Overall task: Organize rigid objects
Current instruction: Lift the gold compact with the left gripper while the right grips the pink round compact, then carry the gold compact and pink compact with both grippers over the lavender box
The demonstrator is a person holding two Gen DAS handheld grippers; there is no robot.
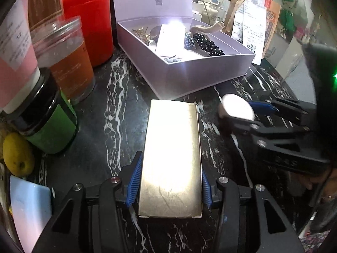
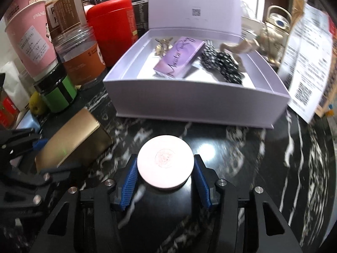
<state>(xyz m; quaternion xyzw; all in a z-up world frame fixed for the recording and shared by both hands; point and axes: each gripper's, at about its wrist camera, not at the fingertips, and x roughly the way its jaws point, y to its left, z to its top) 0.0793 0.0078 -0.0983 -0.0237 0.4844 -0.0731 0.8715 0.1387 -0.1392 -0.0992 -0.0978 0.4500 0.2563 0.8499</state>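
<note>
Lavender box [image 2: 195,103] on marble top [image 1: 118,109], lid up, already partly loaded: purple carton [image 2: 179,57], black dotted pieces [image 2: 221,63], gold trinket [image 2: 162,44], beige figure [image 2: 240,47] at far rim; looks ~half done, judging by what's inside vs. outside.

Left to go, biggest first: gold box [image 1: 171,160], clamped across its sides by left gripper [image 1: 170,187], in front of box, not yet in; pink round compact [image 2: 165,164], between pads of right gripper [image 2: 165,181], pads touching both sides, held just short of front wall.

Jars, red tin [image 1: 89,25] at left: prob. not part of job; can't tell.
</note>
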